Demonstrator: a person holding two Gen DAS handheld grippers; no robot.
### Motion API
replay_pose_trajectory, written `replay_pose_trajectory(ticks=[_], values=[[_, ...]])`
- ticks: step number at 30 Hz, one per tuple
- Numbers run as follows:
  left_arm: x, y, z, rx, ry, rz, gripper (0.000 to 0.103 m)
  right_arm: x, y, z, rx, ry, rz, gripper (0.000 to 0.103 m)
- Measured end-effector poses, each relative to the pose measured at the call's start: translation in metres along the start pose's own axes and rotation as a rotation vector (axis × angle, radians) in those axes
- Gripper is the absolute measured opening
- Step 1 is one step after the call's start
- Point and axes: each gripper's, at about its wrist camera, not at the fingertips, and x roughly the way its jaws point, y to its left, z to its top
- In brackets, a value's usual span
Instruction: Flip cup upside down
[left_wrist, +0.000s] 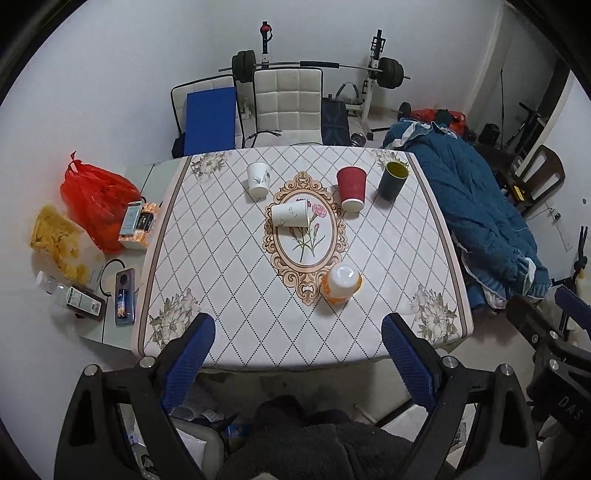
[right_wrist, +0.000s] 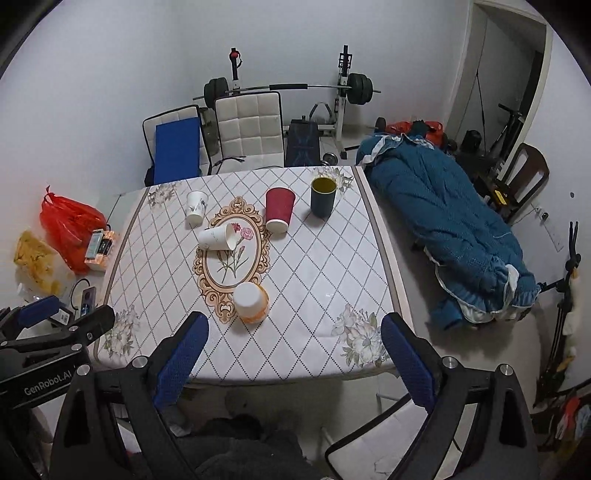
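Observation:
Several cups stand on the patterned table (left_wrist: 229, 280) (right_wrist: 325, 280). A white cup (left_wrist: 257, 178) (right_wrist: 196, 206), a red cup (left_wrist: 351, 188) (right_wrist: 279, 208) and a dark cup with a yellow inside (left_wrist: 393, 179) (right_wrist: 323, 196) stand upright along the far side. Another white cup (left_wrist: 291, 213) (right_wrist: 217, 237) lies on its side in the middle. An orange-and-white cup (left_wrist: 341, 283) (right_wrist: 251, 302) stands upside down nearer me. My left gripper (left_wrist: 298, 354) and right gripper (right_wrist: 293, 352) are open and empty, held above the table's near edge.
A low side surface left of the table holds a red bag (left_wrist: 94, 195), a yellow bag (left_wrist: 61, 242), boxes and a phone (left_wrist: 124, 297). Chairs (left_wrist: 286, 105) and a barbell rack stand behind. A blue quilt (right_wrist: 443, 225) lies to the right.

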Motion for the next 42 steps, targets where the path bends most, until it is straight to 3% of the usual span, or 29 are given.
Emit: replay_pose_trajectory(ticks=[16, 42], values=[[-0.009, -0.001, -0.001, -0.025, -0.007, 0.02, 0.092, -0.007, -0.01, 0.013, -0.01, 0.003, 0.009, 0.097], [-0.014, 0.003, -0.007, -0.027, -0.002, 0.045, 0.092, 0.008, -0.005, 0.005, -0.025, 0.053, 0.055, 0.097]])
